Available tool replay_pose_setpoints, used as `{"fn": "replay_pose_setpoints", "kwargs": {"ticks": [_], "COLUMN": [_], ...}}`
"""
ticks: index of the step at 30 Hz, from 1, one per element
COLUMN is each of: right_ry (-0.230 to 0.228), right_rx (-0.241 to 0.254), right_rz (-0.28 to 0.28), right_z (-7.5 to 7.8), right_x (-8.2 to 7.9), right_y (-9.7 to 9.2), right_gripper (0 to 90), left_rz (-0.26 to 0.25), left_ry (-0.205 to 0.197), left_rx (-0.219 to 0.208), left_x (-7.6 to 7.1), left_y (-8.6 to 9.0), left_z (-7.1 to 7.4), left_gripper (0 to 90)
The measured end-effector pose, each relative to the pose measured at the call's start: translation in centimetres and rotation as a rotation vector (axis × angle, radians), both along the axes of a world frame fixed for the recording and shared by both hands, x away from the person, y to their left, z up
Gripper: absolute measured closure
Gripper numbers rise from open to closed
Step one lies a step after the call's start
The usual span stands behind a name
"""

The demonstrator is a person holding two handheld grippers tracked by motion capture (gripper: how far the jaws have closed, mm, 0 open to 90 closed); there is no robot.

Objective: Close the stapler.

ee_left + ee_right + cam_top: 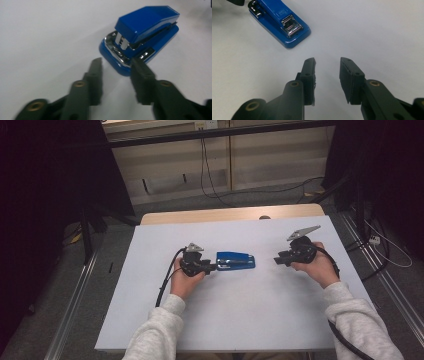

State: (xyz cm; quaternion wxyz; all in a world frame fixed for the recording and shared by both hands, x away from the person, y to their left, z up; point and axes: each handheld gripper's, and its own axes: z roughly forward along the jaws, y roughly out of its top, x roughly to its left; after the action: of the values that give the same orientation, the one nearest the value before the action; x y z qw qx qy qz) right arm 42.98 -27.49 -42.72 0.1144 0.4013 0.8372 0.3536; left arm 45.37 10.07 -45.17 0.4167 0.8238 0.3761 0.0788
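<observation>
On the white table (pixel 150 320), a little left of its middle, a blue stapler (pixel 235 260) lies flat, long side running left to right. The left gripper (pixel 117 63) sits just beside the stapler's left end, jaws partly apart with nothing between them; one tip looks close to the chrome hinge end, though blur keeps me from saying whether it touches. The right gripper (pixel 327 62) waits to the right of the stapler, clearly apart from it, jaws likewise partly spread and empty, pointed toward the anvil end.

The step in hand seems to be taking hold of the stapler. To do it well, the left jaws should straddle the stapler's narrow width squarely, low on the base rather than the sprung top arm, while the right gripper steadies the far end against sliding.
</observation>
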Motion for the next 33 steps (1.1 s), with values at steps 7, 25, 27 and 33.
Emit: {"fn": "replay_pose_setpoints", "kwargs": {"ticks": [7,25,27,33], "right_ry": [-0.020,-0.012,-0.013,-0.009], "right_rx": [0.035,0.092,0.084,0.083], "right_rz": [0.011,-0.030,-0.030,-0.039], "right_z": [0.6,1.0,0.9,0.7], "right_x": [-1.3,-5.8,-6.2,-7.2], "right_y": [0.6,0.6,0.5,0.1], "right_gripper": [49.2,20.9,19.7,16.9], "left_rz": [-0.001,0.001,-0.007,-0.007], "left_ry": [-0.009,-0.041,-0.045,-0.059], "left_rx": [-0.047,-0.035,-0.029,-0.031], "left_x": [-1.3,-3.9,-4.0,-4.6], "left_y": [1.3,4.4,4.7,5.4], "left_z": [1.0,2.3,2.4,2.4], "left_gripper": [37.5,13.5,12.4,11.3]}}
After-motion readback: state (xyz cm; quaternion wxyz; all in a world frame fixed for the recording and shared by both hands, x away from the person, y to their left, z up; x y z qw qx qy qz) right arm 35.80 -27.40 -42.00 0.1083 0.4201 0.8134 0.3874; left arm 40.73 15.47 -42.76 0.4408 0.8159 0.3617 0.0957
